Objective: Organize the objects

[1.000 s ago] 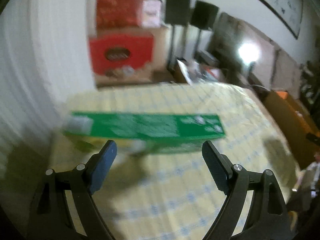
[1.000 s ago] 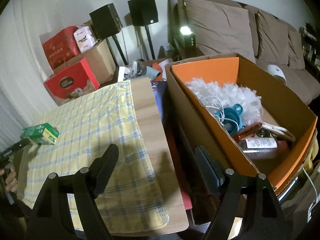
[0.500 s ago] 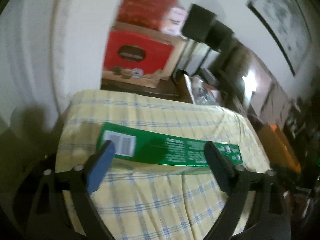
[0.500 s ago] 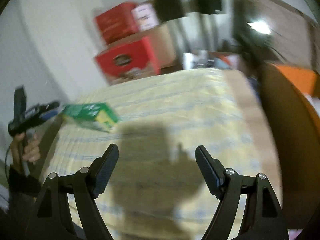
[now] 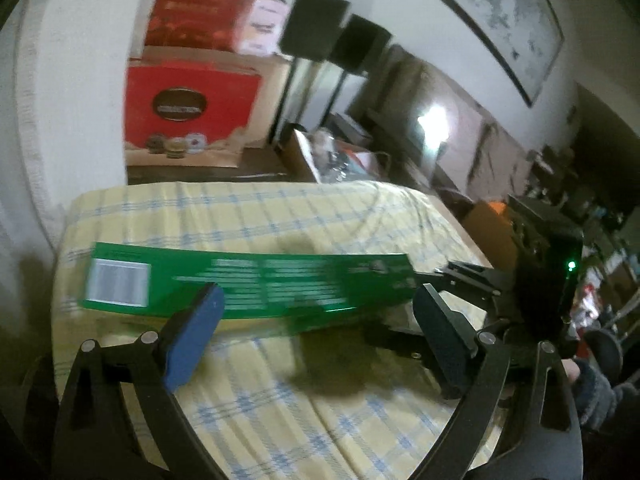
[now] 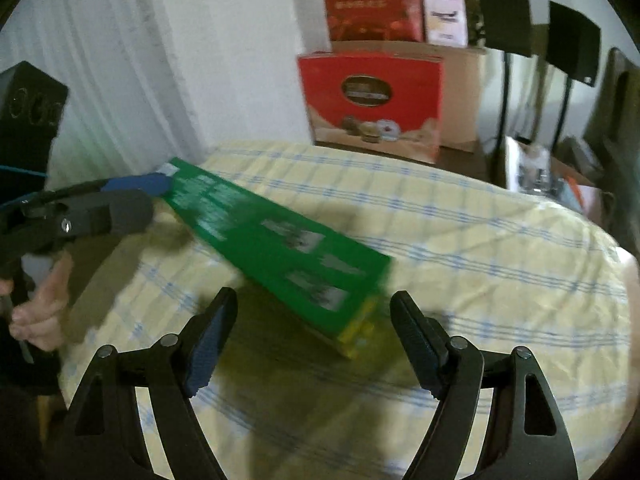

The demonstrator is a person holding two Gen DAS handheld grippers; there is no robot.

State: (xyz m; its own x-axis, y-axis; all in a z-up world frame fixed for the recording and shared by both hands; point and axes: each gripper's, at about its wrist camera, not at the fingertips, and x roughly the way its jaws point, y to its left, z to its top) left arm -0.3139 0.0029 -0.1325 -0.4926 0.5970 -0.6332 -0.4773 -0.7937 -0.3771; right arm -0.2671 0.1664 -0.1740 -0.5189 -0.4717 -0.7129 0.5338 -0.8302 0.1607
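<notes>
Our left gripper (image 5: 316,328) stands wide apart, its jaws having just widened, fingers reaching around the long green box (image 5: 248,286) lying on the yellow checked cloth (image 5: 260,216). Our right gripper (image 6: 314,344), jaws apart and just narrowing, hovers at the box's near end, gripping nothing.

Left gripper (image 5: 316,324) jaws spread wide, angled downward. Right gripper (image 6: 314,328) also tilted down, jaws just been closing a bit, probably nothing pinched yet, though it's blurry.
</notes>
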